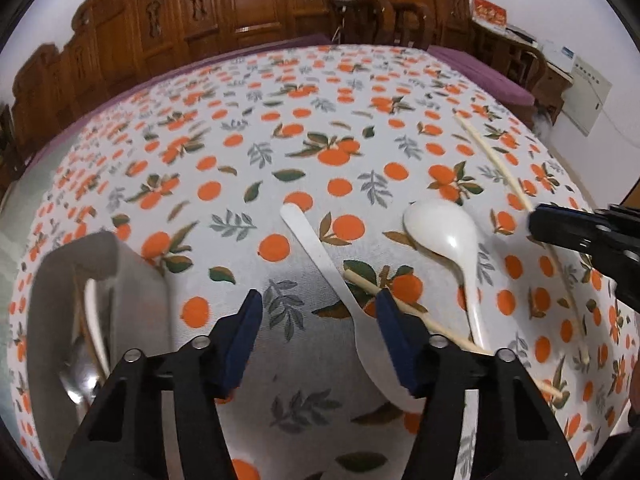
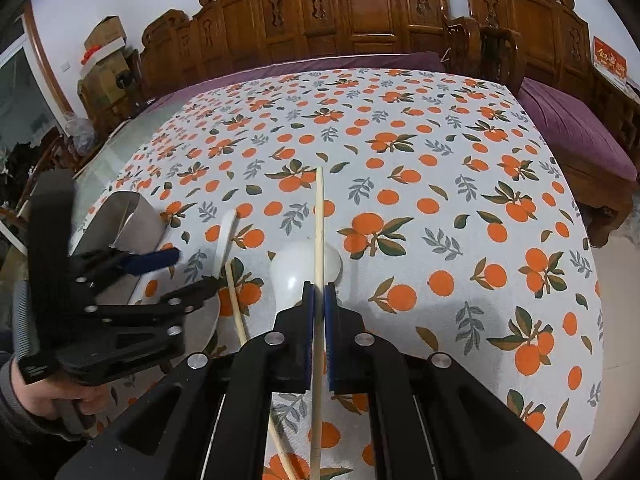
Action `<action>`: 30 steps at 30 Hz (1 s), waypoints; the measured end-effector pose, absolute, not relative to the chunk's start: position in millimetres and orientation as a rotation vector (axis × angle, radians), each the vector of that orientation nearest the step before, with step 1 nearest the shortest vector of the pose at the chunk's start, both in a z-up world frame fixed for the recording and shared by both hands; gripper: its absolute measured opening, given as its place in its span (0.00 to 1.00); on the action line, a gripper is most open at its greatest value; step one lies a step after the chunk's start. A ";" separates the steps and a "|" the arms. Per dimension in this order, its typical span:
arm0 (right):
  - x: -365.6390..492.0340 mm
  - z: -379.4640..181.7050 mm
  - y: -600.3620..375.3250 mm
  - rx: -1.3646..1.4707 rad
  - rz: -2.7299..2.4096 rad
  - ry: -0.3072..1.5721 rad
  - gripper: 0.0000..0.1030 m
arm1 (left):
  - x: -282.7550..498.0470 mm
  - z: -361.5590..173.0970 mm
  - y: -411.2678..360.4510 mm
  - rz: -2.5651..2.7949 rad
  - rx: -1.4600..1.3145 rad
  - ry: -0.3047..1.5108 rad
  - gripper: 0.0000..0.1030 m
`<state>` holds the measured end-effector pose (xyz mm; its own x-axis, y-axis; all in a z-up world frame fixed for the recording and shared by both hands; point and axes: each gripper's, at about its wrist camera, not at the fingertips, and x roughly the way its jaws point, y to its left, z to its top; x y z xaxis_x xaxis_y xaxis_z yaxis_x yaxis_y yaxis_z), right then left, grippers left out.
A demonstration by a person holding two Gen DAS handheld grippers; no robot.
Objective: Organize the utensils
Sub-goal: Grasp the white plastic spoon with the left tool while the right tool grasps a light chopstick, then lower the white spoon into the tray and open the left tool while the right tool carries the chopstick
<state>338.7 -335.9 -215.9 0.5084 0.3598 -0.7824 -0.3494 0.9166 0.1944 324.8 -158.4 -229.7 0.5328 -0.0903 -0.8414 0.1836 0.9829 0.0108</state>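
Two white spoons and two pale chopsticks show on the table (image 2: pixel 460 152), which is covered by an orange-print cloth. The right gripper (image 2: pixel 319 300) is pressed together on one chopstick (image 2: pixel 319 224), which points toward the far edge above the bowl of one spoon (image 1: pixel 444 232). The left gripper (image 1: pixel 318 312) stands partly spread with nothing pinched, over the other spoon (image 1: pixel 316 248), whose handle points to the far edge. The second chopstick (image 1: pixel 404 304) lies slantwise across both spoons. One grey holder (image 1: pixel 132 272) stands near the left edge with utensils already inside, too blurred to count.
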 end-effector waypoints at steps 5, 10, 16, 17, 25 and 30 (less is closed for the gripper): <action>337.9 -212.0 -336.4 0.014 0.431 0.935 0.06 | 333.6 -237.8 -163.6 -0.160 0.097 1.010 0.44; 337.2 -211.0 -335.8 0.010 0.432 0.935 0.06 | 334.4 -235.9 -162.9 -0.173 0.082 1.010 0.07; 333.7 -207.9 -320.7 -0.005 0.454 0.931 0.06 | 323.5 -227.1 -150.0 -0.199 0.072 1.012 0.06; 332.8 -207.3 -316.7 -0.009 0.460 0.931 0.06 | 321.1 -224.4 -148.3 -0.203 0.071 1.006 0.06; 323.0 -203.1 -285.1 -0.064 0.503 0.922 0.06 | 296.6 -186.3 -132.2 -0.220 0.117 0.923 0.06; 314.7 -199.6 -271.1 -0.085 0.523 0.916 0.06 | 283.8 -170.4 -116.4 -0.224 0.119 0.895 0.07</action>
<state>314.7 -271.1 -199.6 0.4934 0.3952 -0.7749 -0.4661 0.8723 0.1480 283.8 -116.4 -170.4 0.6043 -0.1434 -0.7837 0.2425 0.9701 0.0094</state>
